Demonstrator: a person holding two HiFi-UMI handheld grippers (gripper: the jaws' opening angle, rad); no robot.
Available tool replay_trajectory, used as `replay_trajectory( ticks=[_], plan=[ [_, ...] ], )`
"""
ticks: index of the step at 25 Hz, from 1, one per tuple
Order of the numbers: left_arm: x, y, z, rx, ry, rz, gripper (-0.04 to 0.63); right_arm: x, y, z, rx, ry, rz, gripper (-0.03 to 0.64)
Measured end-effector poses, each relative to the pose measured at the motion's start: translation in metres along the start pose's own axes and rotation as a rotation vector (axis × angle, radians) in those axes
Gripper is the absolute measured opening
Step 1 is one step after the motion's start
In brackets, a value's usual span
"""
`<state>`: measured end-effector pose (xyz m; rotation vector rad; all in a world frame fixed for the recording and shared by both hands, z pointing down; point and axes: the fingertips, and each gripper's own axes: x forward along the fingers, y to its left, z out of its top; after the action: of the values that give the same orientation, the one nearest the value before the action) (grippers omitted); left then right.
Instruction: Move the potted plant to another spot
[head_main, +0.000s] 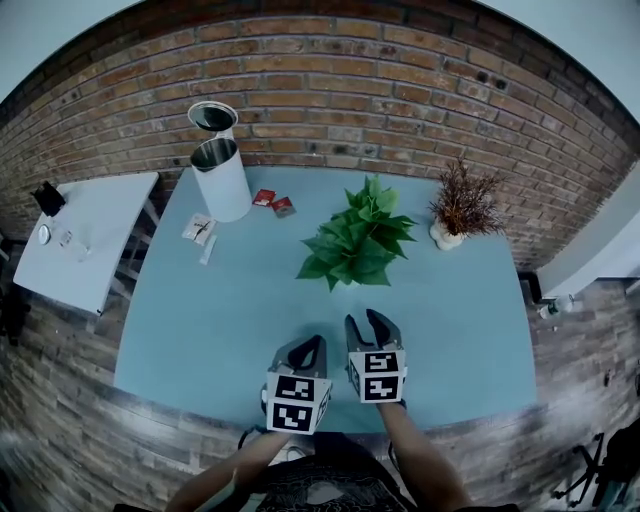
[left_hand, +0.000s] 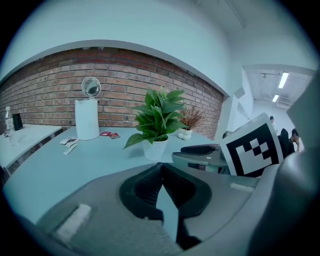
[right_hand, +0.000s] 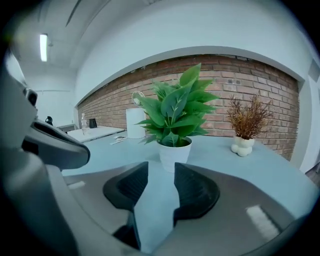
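Head view: two plants (head_main: 358, 243) (head_main: 462, 203), two grippers (head_main: 314, 343) (head_main: 366, 319).

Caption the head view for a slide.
Left gripper and right gripper hover above the blue table, short of the potted plant.

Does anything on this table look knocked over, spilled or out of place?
Nothing is tipped or spilled. The green plant and the dried plant stand upright. Loose packets lie scattered by the bin, and its lid stands open.

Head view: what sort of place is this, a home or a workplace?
Probably an office or studio workspace: a plain blue table against a bare brick wall, a white side table beside it, and ceiling strip lights down a corridor.
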<state>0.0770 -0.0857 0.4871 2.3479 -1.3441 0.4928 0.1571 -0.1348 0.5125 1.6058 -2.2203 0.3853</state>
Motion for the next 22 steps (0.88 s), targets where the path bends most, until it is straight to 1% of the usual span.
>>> replay_trajectory(
  ticks=[4, 11, 14, 19, 22],
  plan=[
    [-0.012, -0.002, -0.005, 0.009, -0.006, -0.008, 0.0, -0.021, 0.01, 0.002, 0.023, -0.03, -0.013, 0.126],
    [-0.027, -0.007, -0.006, 0.027, -0.031, -0.021, 0.0, -0.056, 0.028, 0.005, 0.058, -0.073, -0.021, 0.086],
    [-0.033, -0.011, -0.008, 0.032, -0.041, -0.026, 0.0, -0.069, 0.034, 0.006, 0.062, -0.082, -0.025, 0.056],
    [-0.042, -0.017, -0.01, 0.049, -0.054, -0.031, 0.0, -0.087, 0.043, 0.005, 0.079, -0.102, -0.025, 0.032],
    [-0.046, -0.022, -0.01, 0.058, -0.059, -0.038, 0.0, -0.098, 0.048, 0.006, 0.075, -0.113, -0.021, 0.007]
  ],
)
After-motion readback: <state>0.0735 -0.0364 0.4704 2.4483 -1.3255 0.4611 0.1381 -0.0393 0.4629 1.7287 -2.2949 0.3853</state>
